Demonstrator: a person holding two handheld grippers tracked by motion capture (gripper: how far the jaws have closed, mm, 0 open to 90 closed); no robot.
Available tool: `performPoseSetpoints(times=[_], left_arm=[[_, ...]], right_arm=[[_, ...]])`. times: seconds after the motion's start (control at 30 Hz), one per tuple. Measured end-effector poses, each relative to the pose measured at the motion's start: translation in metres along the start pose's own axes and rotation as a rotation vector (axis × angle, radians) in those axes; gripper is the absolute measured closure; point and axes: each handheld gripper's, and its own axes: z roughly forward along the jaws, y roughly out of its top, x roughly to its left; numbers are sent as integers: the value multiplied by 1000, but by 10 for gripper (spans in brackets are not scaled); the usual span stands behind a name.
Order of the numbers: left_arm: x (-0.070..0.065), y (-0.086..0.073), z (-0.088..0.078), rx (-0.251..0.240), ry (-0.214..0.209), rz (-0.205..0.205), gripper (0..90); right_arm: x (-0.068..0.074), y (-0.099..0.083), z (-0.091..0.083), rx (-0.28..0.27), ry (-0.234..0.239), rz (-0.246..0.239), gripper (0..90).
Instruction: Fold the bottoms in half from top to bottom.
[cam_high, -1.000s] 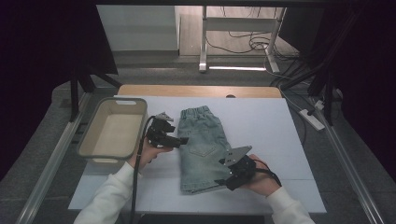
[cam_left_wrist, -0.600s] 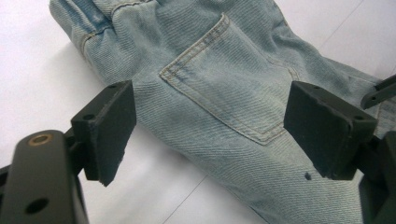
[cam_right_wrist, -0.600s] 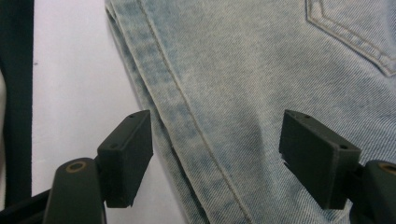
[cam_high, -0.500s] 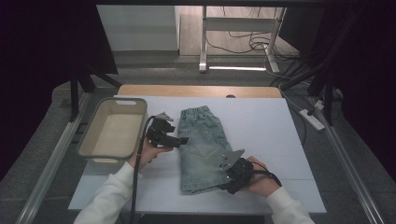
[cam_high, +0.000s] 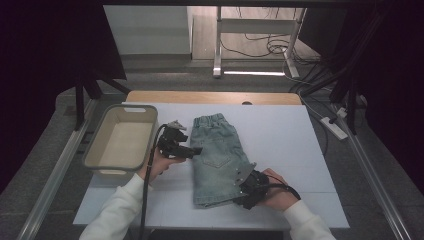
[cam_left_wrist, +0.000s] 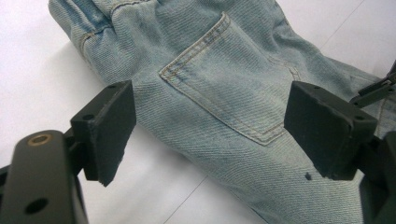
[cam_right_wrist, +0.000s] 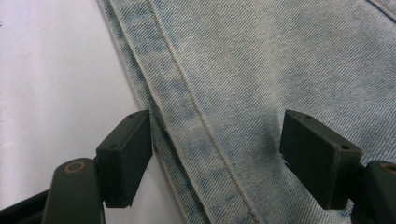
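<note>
Over by the tabletop's left edge sits the beige tub (cam_high: 120, 142). Just to its right, the left gripper (cam_high: 196, 150) hovers at the left side of the denim shorts (cam_high: 220, 155), jaws wide apart, nothing pinched, the back pocket (cam_left_wrist: 229, 79) showing between them. The shorts lie flat mid-tabletop, waistband toward the far edge, hem toward the near edge. Down at their near right corner, the right gripper (cam_high: 239, 196) is low over the side seam (cam_right_wrist: 201, 121), jaws spread, not clamping.
</note>
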Motion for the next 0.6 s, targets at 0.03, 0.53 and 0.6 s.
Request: performPoseSetpoints(times=[0.03, 0.53, 0.6], left_arm=[[0, 0, 0, 0, 0, -1, 179], [1, 0, 0, 1, 4, 0, 178], [1, 0, 0, 2, 4, 0, 178]], right_arm=[[0, 0, 0, 0, 0, 1, 253], [-9, 0, 0, -26, -18, 12, 638], [-9, 1, 1, -28, -48, 2, 744]])
